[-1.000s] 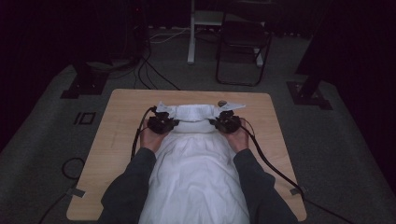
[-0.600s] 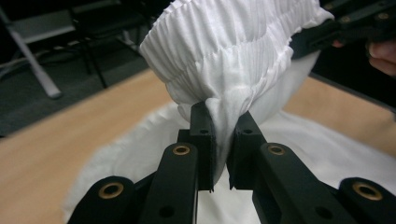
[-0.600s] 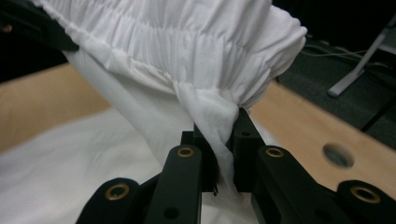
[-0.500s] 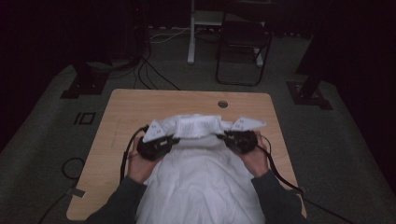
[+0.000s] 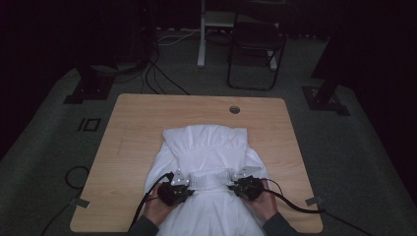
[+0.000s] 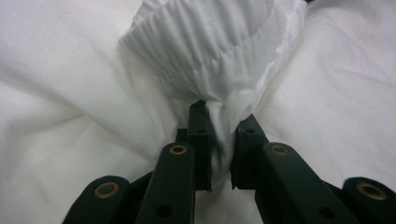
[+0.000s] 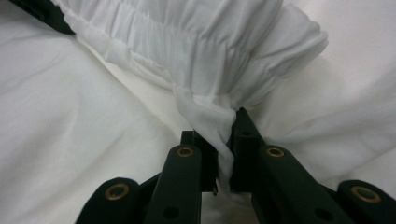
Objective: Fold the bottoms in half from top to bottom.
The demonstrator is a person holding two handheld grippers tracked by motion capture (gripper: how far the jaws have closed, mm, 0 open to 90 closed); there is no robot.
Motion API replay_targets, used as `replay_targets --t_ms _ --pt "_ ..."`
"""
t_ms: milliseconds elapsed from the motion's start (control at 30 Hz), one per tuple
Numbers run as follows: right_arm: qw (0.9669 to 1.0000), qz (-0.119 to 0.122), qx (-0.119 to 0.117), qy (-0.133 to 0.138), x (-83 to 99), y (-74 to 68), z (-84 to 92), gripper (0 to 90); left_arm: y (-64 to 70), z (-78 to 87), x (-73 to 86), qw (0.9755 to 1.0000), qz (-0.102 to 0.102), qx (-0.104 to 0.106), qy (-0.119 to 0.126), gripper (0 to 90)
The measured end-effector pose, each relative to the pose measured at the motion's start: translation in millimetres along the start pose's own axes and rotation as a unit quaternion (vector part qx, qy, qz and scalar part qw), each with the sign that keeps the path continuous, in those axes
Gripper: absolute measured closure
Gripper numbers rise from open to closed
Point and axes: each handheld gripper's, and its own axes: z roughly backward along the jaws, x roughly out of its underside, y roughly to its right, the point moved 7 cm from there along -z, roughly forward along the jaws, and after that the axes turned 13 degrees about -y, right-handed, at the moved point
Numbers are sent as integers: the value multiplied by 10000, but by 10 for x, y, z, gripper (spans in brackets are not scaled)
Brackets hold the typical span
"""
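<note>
Across the table (image 5: 137, 123), each gripper, clamping the white garment's (image 5: 206, 142) elastic hem, has pulled it nearer.

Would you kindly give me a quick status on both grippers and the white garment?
Left gripper and right gripper both shut on the white garment, at its gathered band. Garment folded on the table. Nothing in the way.

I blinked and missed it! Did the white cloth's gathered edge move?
Yes. The gathered edge, clamped by both grippers, has come toward the person, away from the table's round hole.
</note>
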Motion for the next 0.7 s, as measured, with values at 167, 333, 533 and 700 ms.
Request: replay_targets --t_ms 167,333,533,700 --pt "9999 -57 -76 104 -175 4 -114 836 -325 8 -52 9987 65 -479 -141 808" --pt "9997 -120 -106 168 -481 119 -284 837 -703 -24 -170 9960 319 -808 -198 806" --pt "9996 -229 114 89 -841 431 -448 838 -956 -112 -348 9927 649 -1009 -119 808" --pt "9987 -483 176 57 -1021 735 -517 836 -1032 -191 -485 9925 700 -1005 -51 809"
